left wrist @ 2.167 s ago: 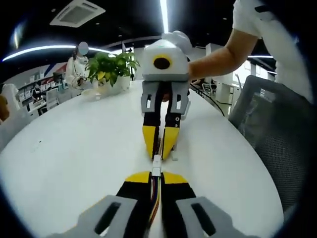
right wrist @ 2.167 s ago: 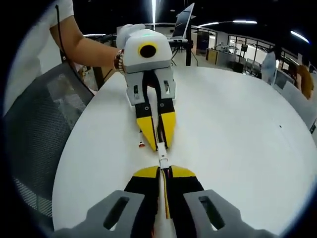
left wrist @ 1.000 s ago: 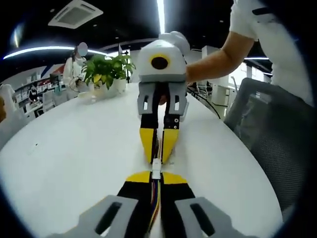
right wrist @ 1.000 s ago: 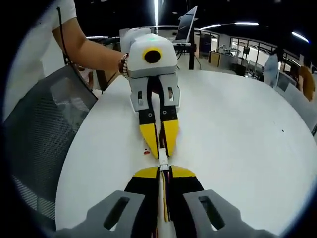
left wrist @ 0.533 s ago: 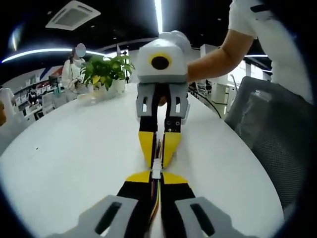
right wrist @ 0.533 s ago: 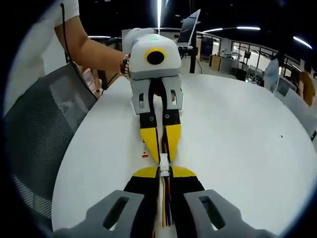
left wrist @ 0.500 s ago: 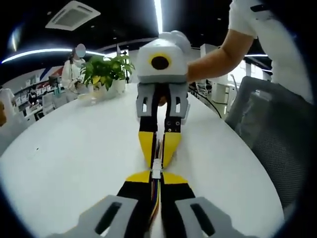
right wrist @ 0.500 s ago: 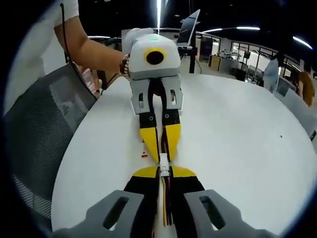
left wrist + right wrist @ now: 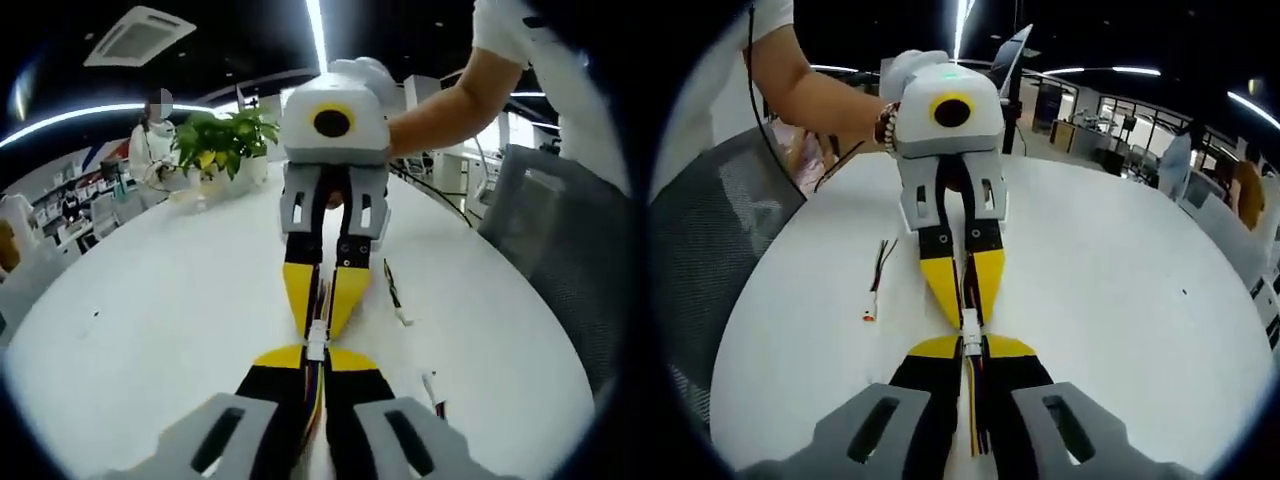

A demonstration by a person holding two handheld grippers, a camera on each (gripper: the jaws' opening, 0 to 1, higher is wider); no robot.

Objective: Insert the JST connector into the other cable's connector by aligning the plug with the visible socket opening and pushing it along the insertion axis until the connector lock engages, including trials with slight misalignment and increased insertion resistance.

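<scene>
My left gripper [image 9: 315, 353] is shut on a cable of coloured wires whose white JST connector [image 9: 316, 338] sticks out past its yellow tips. Facing it tip to tip, my right gripper [image 9: 322, 306] is shut on the other cable. In the right gripper view, the right gripper [image 9: 970, 346] holds coloured wires ending in the white connector [image 9: 970, 322], which runs straight into the left gripper's [image 9: 962, 296] yellow tips. The two connectors meet in one line between the tips. Whether the lock has caught is too small to tell.
Everything is over a round white table [image 9: 160, 300]. Spare cables lie on it: one [image 9: 394, 292] and another [image 9: 432, 388] to the right in the left gripper view, one [image 9: 876, 280] to the left in the right gripper view. A mesh chair [image 9: 560, 250] and a potted plant [image 9: 222, 140] stand by the table's edge.
Both views have shifted, bringing spare cables on the table into sight. The grippers stay tip to tip with the connectors between them, slightly closer than 2.2 s ago.
</scene>
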